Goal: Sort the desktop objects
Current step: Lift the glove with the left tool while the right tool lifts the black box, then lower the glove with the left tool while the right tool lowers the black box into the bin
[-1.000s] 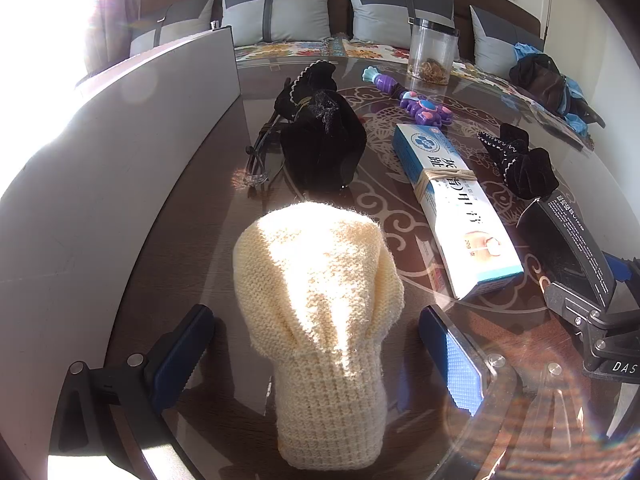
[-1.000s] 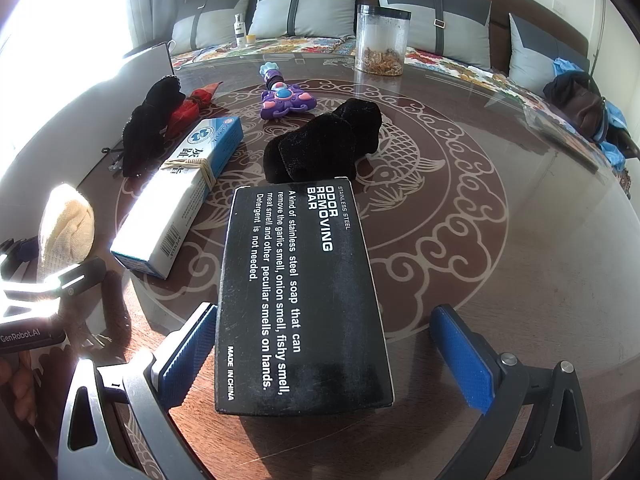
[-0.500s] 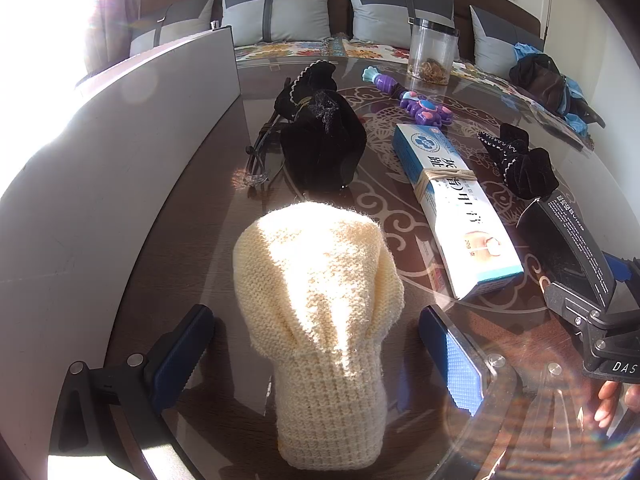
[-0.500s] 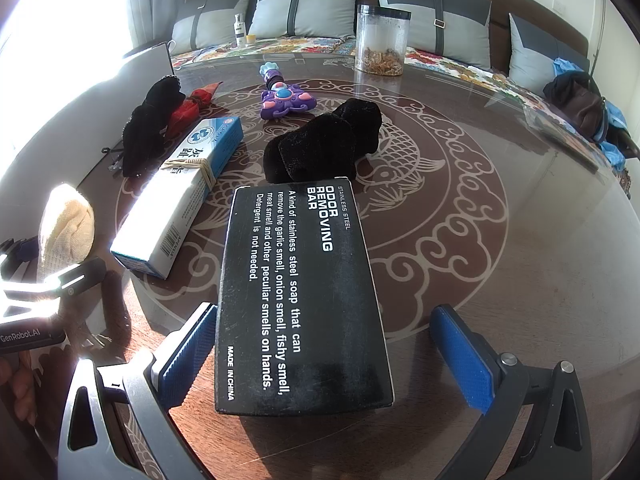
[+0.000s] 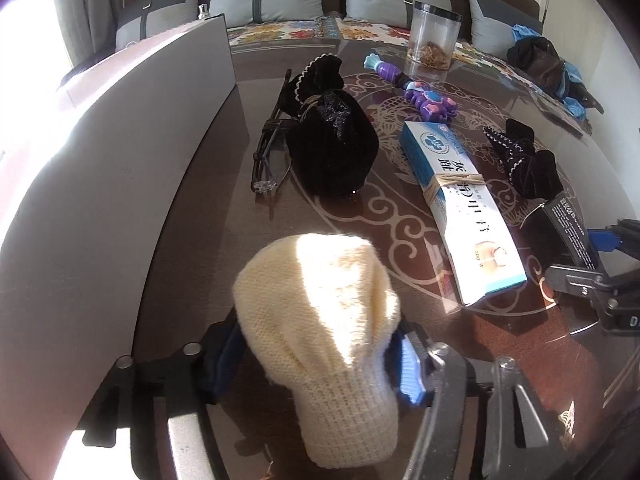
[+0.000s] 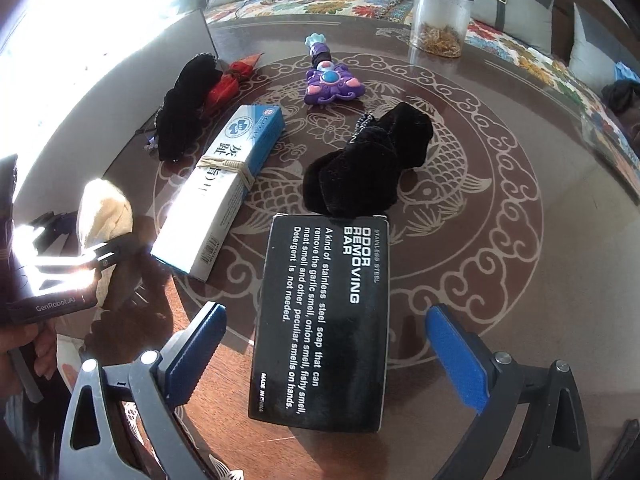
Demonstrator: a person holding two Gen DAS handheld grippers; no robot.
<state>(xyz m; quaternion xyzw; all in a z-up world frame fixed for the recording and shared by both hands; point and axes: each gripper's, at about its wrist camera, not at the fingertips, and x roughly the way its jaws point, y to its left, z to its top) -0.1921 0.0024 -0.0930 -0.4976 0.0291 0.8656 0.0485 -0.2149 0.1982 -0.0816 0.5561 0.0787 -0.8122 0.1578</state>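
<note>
My left gripper [image 5: 320, 356] has just squeezed onto the cream knitted hat [image 5: 320, 320]; my right gripper [image 6: 324, 344], closing, stands open around the black cardboard box [image 6: 324, 320] at 12 o'clock.

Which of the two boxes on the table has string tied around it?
The long blue-and-white box, lying left of the black box. It has tan string wound round its middle; the black box has none and lies between the right gripper's open jaws.
</note>
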